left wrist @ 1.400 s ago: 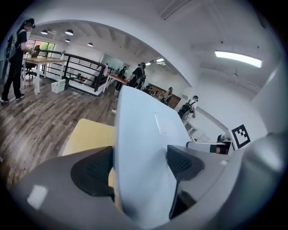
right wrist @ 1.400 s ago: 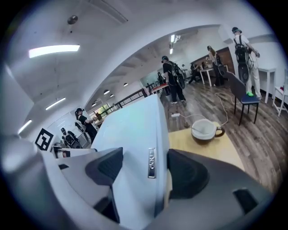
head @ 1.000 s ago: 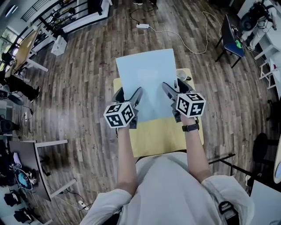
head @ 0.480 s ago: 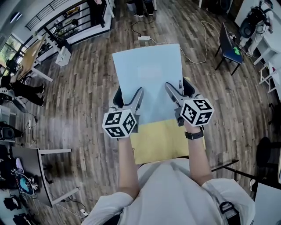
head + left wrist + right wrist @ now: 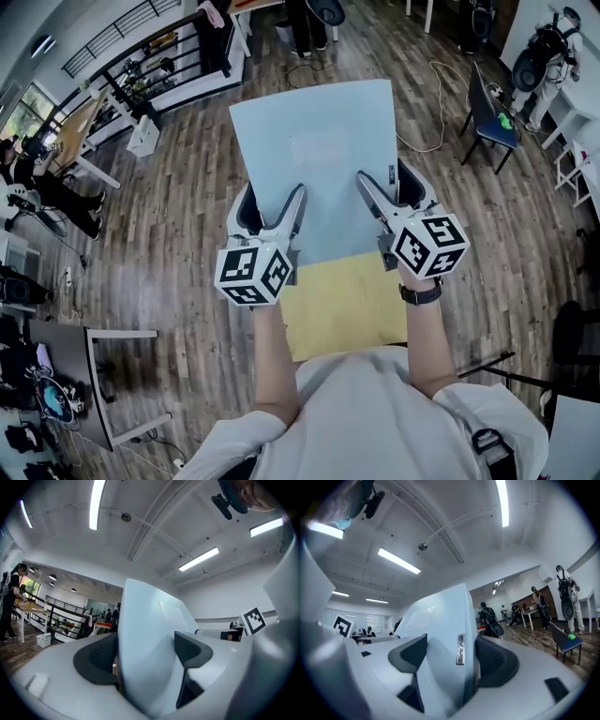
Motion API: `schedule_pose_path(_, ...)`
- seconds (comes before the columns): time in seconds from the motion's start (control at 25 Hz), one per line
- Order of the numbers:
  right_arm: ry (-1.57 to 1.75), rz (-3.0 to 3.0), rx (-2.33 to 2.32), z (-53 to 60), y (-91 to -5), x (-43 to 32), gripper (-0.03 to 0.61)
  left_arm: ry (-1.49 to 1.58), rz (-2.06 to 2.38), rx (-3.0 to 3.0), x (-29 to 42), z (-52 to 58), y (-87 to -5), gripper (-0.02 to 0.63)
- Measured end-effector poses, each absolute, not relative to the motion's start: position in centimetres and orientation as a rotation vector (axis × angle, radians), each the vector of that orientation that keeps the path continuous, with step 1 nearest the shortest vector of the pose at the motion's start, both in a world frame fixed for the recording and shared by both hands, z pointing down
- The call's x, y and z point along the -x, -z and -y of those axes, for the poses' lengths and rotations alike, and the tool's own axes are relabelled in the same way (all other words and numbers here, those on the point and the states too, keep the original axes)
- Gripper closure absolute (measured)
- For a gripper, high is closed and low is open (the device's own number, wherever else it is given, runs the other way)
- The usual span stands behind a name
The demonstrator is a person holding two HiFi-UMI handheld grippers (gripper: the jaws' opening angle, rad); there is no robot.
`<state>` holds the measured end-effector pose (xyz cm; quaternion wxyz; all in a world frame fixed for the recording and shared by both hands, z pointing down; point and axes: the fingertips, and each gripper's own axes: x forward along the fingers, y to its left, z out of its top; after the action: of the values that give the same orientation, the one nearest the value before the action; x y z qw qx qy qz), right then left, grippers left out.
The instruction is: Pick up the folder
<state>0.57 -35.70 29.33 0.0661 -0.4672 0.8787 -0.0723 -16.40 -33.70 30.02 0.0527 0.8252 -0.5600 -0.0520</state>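
Note:
A pale blue folder [image 5: 319, 159] is held up in the air, tilted toward me, well above the yellow table [image 5: 342, 305]. My left gripper [image 5: 272, 211] is shut on the folder's lower left edge, and my right gripper [image 5: 389, 197] is shut on its lower right edge. In the left gripper view the folder [image 5: 150, 639] stands between the two dark pads [image 5: 190, 651]. The right gripper view shows the folder [image 5: 440, 620] clamped between the pads [image 5: 494, 660], with a small metal tab on its edge.
Wooden floor lies all round the table. A blue chair [image 5: 492, 98] stands at the right, a cable [image 5: 436, 122] runs across the floor behind the folder, and white desks [image 5: 103, 131] with people are at the left and back.
Both grippers have lifted the folder up off the yellow table and toward me; it looks larger and covers more of the floor behind it.

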Motion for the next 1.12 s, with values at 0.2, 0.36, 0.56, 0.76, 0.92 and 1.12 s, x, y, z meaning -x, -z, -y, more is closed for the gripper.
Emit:
schedule_pose_path(0.2,0.153,-2.644,1.421,35.1,-28.2,-0.6,0.27,0.195,1.708,-2.513,16.4,33.2,-29.2,0.247)
schedule_pose_path(0.36,0.101,-2.656,1.441,35.0,-28.3,-0.2,0.27,0.178,1.715,-2.507,16.7,33.1,-29.4,0.247)
schedule_pose_path(0.56,0.097,-2.712,1.442,35.7,-28.9,0.9,0.27,0.146,1.717,-2.474,17.8,33.8,-30.4,0.247)
schedule_pose_path(0.76,0.12,-2.714,1.437,35.2,-29.7,0.7,0.27,0.135,1.725,-2.478,17.6,33.2,-30.9,0.247)
schedule_pose_path(0.92,0.113,-2.71,1.443,35.0,-29.6,0.8,0.27,0.139,1.72,-2.484,17.6,33.1,-30.8,0.247)
schedule_pose_path(1.12,0.119,-2.708,1.456,34.9,-29.8,0.7,0.27,0.133,1.707,-2.489,17.6,33.2,-30.9,0.247)
